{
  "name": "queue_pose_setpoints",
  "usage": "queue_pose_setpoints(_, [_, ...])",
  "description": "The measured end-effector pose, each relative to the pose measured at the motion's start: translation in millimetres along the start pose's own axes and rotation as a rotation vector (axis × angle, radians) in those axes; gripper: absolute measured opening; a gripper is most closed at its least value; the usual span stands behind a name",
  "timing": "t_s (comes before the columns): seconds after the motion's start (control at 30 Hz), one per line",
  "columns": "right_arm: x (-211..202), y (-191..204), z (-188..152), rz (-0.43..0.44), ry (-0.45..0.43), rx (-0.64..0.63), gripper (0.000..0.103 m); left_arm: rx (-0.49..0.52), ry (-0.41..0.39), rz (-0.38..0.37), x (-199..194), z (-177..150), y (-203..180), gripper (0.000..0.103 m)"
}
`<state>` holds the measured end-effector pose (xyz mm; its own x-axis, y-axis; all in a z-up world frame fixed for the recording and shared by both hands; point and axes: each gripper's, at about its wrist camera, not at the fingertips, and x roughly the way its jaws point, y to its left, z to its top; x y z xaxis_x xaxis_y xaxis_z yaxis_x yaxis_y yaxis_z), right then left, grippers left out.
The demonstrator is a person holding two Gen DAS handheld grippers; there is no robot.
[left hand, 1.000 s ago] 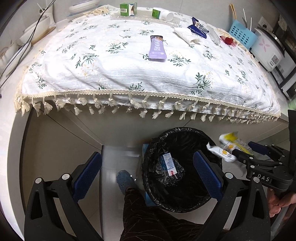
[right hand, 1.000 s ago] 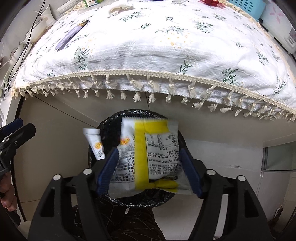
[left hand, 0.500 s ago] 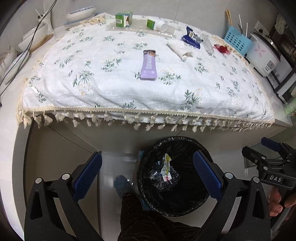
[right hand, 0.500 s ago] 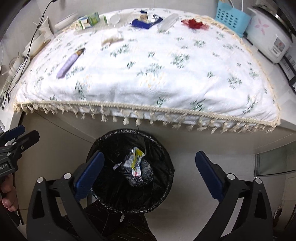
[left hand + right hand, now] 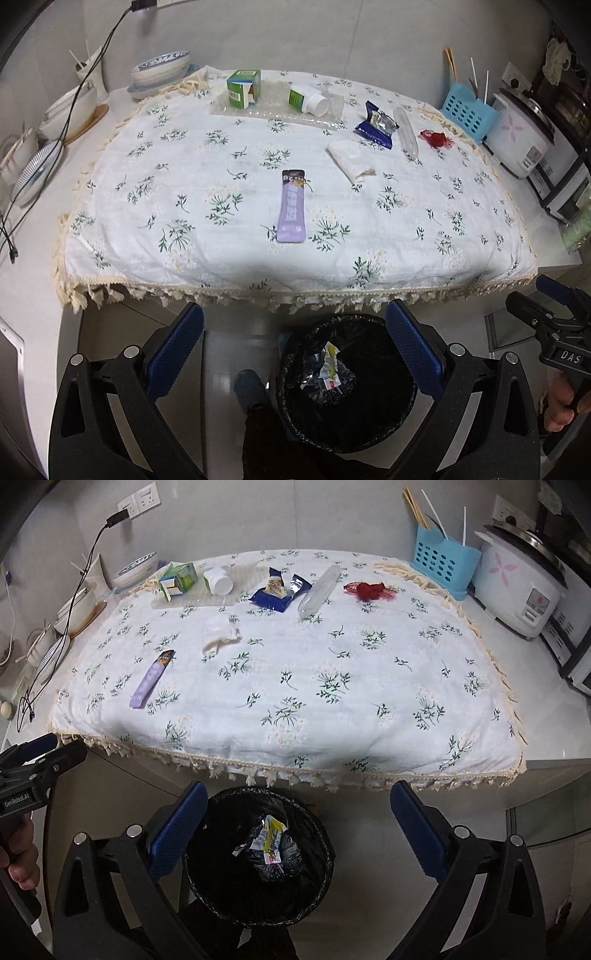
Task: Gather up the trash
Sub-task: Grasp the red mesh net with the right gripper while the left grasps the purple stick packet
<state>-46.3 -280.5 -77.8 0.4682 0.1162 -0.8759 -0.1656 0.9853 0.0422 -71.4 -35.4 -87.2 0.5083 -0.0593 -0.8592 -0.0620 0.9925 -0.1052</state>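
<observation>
As fingers [image 5: 177, 834] gape, wrapper [image 5: 271, 840] in bin [image 5: 207, 893]

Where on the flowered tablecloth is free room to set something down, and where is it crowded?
The tablecloth is bare across its near right half, from the purple sachet and crumpled tissue to the right fringe. The left part beside the sachet is also free. The far edge is crowded: green box, white bottle, blue wrapper, clear tube, red scrap.

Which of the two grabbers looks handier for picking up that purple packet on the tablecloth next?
Probably the left gripper: the purple packet lies straight ahead of its open, empty jaws. From the right gripper, also open and empty, the packet sits far off to the left.
</observation>
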Motion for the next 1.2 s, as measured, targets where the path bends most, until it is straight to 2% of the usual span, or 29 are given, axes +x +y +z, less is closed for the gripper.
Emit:
queue_pose_setpoints(0.23, [3.9, -3.5, 27.4, -0.025, -0.013, 0.017, 0.095, 0.008, 0.013, 0.006, 16.0, 35.3, 8.7, 0.096])
queue_pose_setpoints(0.6, [27.7, -25.2, 87.4, -0.099, -0.003, 0.040, 0.095, 0.037, 0.086, 0.008, 60.6, 76.2, 10.7, 0.093])
queue_pose_setpoints(0.73, [44.0, -36.5, 114.3, -0.114, 0.013, 0.048, 0.091, 0.047, 0.128, 0.011, 80.1, 85.4, 12.0, 0.091])
queue_pose_setpoints(0.9, [67.1, -54.3, 150.1, -0.131, 0.032, 0.071, 0.085, 0.061, 0.191, 0.014, 108.3, 94.7, 13.4, 0.081])
queue_pose_setpoints(1.2, [116.5, -86.7, 220.0, -0.143, 0.077, 0.133, 0.075, 0.080, 0.258, 0.020, 138.9, 110.6, 14.2, 0.073])
